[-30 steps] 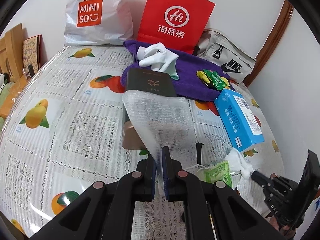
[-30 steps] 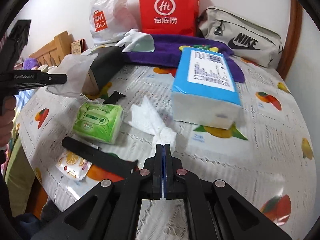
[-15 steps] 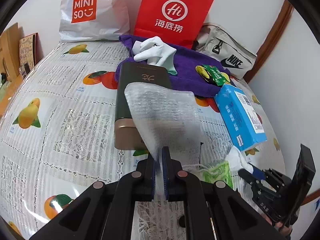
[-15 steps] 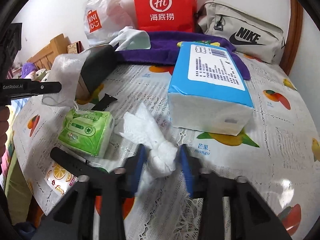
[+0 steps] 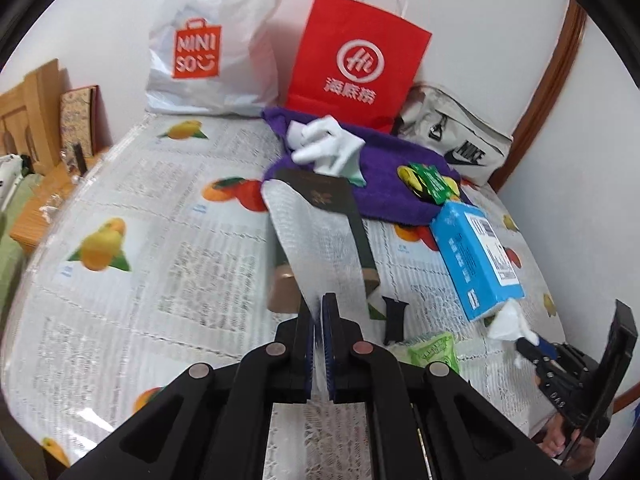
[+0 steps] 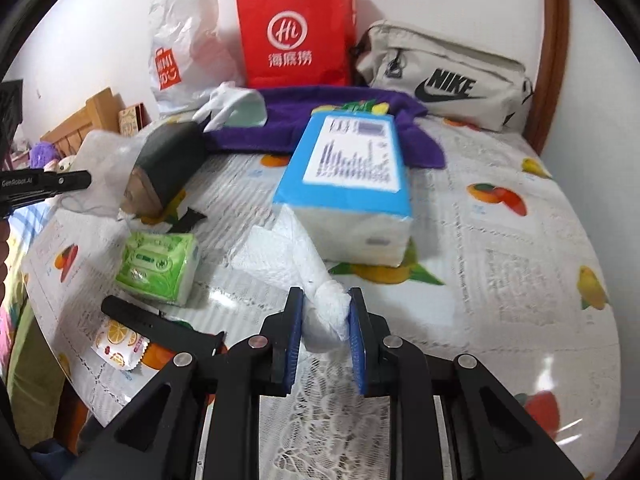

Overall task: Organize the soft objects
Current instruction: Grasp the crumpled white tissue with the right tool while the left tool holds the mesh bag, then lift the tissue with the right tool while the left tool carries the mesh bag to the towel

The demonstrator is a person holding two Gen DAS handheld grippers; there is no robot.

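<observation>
The table [image 6: 500,264] carries a white lace cloth printed with fruit. Against the rear wall stand a red paper bag [image 5: 356,68], a white plastic bag [image 5: 212,40] and a grey pouch [image 6: 444,76]. A purple towel [image 5: 392,184] lies in front of them, with white gloves [image 5: 328,148] on it.

A blue tissue pack [image 6: 352,184] lies near the table centre. A dark green box [image 6: 172,160] with a tan end lies to its left in the right wrist view. A green tissue packet [image 6: 160,268] lies on the cloth just beside a black strap [image 6: 160,324].

The translucent bubble-wrap sheet [image 5: 316,248] is thin and finely ribbed. It stands up from the left gripper [image 5: 318,320], in front of the dark green box. The jaws are closed on its lower edge. The left gripper points downward at a slant.

The crumpled white tissue [image 6: 304,276] is twisted to a narrow end and fans out toward the blue tissue pack. The right gripper [image 6: 326,312] pinches the twisted end between its blue pads, also pointing downward at a slant. The fanned part appears to be clear of the cloth, though blur makes this uncertain.
</observation>
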